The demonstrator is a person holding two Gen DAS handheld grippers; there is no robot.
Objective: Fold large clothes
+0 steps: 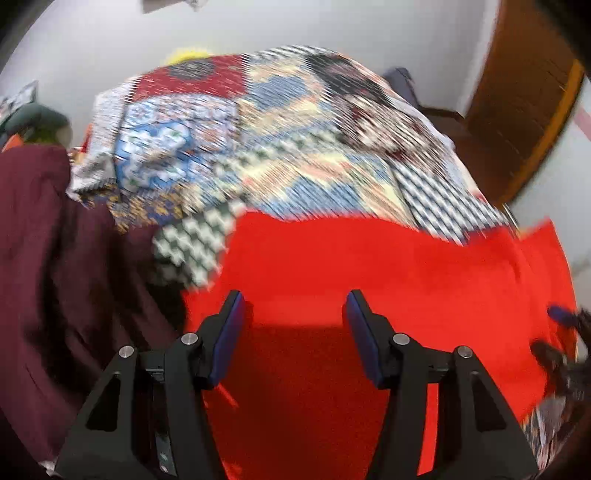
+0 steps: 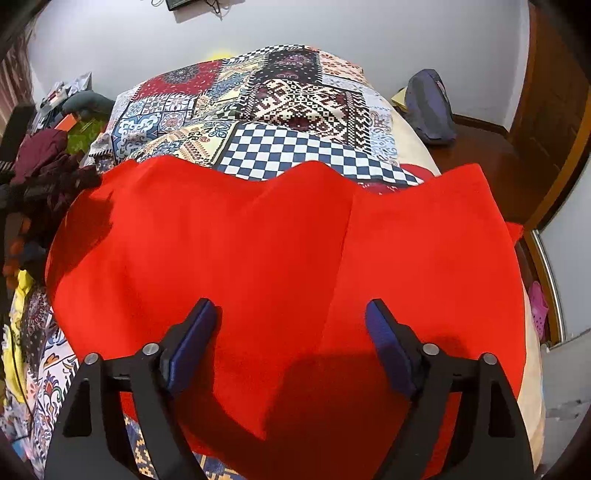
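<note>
Black fingers [image 2: 388,332], blue pads [image 2: 192,347]

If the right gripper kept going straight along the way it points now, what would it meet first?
Most likely the red cloth spread on the patchwork bedcover. The right gripper points down at it with its jaws apart and nothing between them; how far above the cloth it hangs is unclear.

Ahead of me a bed [image 2: 413,122] under a patchwork spread [image 2: 280,110] stands against a plain pale wall [image 2: 332,26], with dark wooden floor [image 2: 476,155] and a brown wooden door [image 2: 550,110] on its right.
</note>
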